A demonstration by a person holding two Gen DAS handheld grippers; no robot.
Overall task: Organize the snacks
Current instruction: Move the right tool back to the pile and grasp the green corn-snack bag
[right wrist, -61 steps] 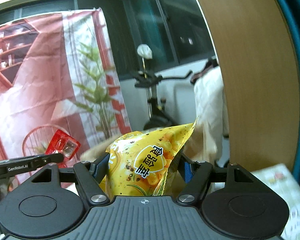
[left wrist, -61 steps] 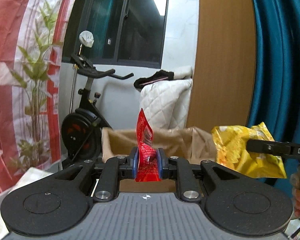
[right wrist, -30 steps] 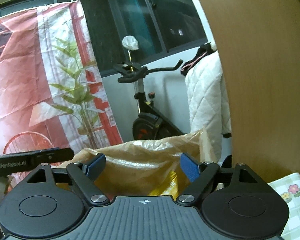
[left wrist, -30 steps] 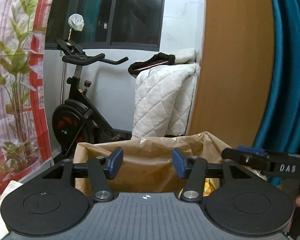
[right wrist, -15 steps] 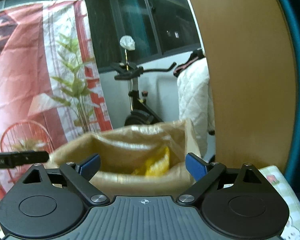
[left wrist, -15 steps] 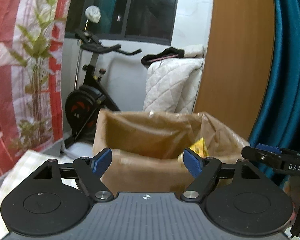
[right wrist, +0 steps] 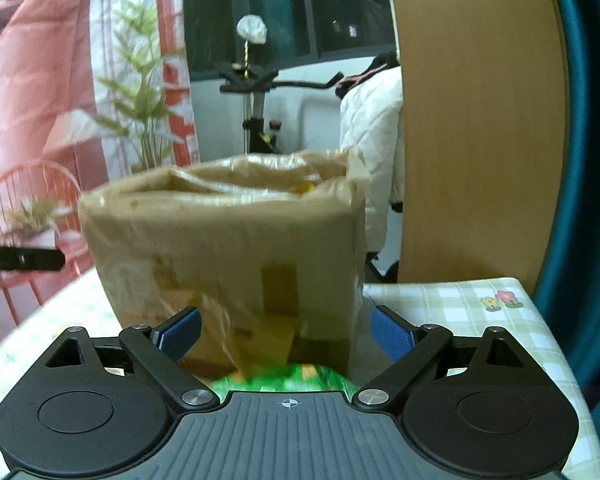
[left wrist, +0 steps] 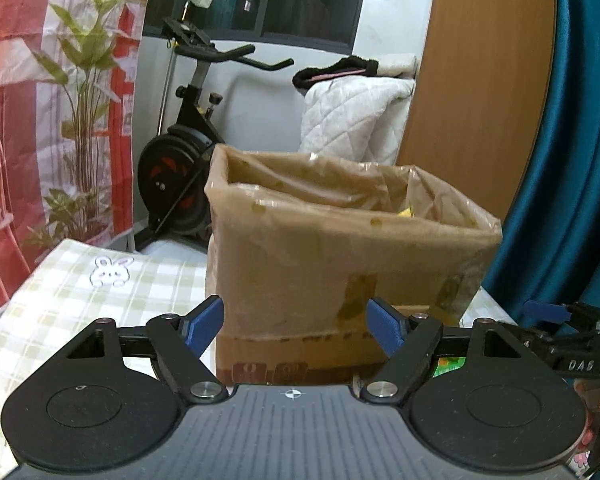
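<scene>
A cardboard box lined with a brownish plastic bag (left wrist: 340, 248) stands on the checked tablecloth; it also shows in the right wrist view (right wrist: 228, 248). A bit of a yellow snack bag (left wrist: 405, 212) peeks above its rim, also seen from the right (right wrist: 305, 188). My left gripper (left wrist: 296, 326) is open and empty, just in front of the box. My right gripper (right wrist: 286, 330) is open and empty, in front of the box, above a green snack bag (right wrist: 288, 378) lying on the table. The right gripper's tip shows in the left wrist view (left wrist: 556, 314).
The table has a green-checked cloth (left wrist: 80, 296) with its right edge near a teal curtain (left wrist: 572, 160). Behind stand an exercise bike (left wrist: 188, 128), a white quilted cover (left wrist: 352, 120), a wooden panel (right wrist: 480, 120) and a red plant-print backdrop (left wrist: 40, 80).
Two seconds ago I held a red packet left and a yellow bag right; both were let go into the box. Both grippers have since pulled back and lowered.
</scene>
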